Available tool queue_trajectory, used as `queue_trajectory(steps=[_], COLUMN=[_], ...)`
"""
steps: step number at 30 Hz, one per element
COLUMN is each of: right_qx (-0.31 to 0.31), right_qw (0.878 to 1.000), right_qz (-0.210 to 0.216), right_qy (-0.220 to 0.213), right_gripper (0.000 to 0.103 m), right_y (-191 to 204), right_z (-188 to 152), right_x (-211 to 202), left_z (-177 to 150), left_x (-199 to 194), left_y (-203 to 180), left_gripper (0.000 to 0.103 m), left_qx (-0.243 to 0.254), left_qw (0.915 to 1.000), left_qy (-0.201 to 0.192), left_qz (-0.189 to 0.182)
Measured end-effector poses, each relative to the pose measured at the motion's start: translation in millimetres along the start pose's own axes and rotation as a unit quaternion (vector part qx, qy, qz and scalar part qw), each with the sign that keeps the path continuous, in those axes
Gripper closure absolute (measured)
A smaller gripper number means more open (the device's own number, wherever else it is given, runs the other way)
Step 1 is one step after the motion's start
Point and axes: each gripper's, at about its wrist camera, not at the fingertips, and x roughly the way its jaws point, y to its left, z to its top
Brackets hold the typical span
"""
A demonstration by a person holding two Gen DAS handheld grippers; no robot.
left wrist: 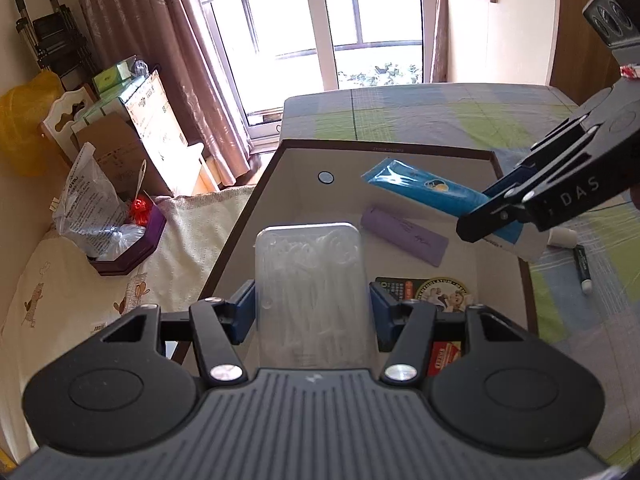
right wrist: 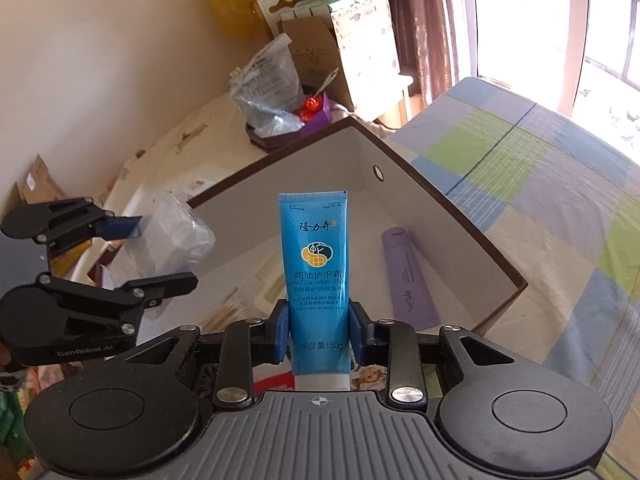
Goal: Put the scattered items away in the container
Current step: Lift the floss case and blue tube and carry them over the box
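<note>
Two grippers hang over the brown-rimmed white cardboard box (left wrist: 400,148), ready to drop: the left gripper (left wrist: 310,308) clamps a clear plastic case (left wrist: 310,264), the right gripper (right wrist: 319,332) pinches a blue hand-cream tube (right wrist: 316,264).

My left camera sits on my left tongs (left wrist: 312,308) and looks forward along them, down into the box (left wrist: 384,147) from its near edge, facing the window (left wrist: 332,20). It is very close to the box. My right camera sits on my right tongs (right wrist: 319,330) and looks across the same box (right wrist: 460,216) from its right side, toward the wall and the far left corner of the bed. Both cameras see the inside of the box, the purple tube (left wrist: 404,236) (right wrist: 408,276) on its floor, the checked bed cover (left wrist: 460,112) (right wrist: 540,168), and each other's tongs.
</note>
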Motion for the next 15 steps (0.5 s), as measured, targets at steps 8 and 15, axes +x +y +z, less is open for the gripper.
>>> queue_trajectory(steps=[8, 15], right_qx=[-0.030, -0.093], right_qw=[0.998, 0.992], right_qz=[-0.044, -0.085], right_qy=[0.047, 0.033], right_gripper=[0.070, 0.026], right_y=[-7, -2], right_z=[1, -13], right_x=[69, 79], left_z=[-4, -8], left_x=[32, 47], left_y=[4, 1], left_gripper=[0.049, 0.049], left_qx=[0.029, 0.036], left_qw=[0.9996, 0.9992], left_qy=[0.007, 0.017], left_qz=[0.002, -0.002])
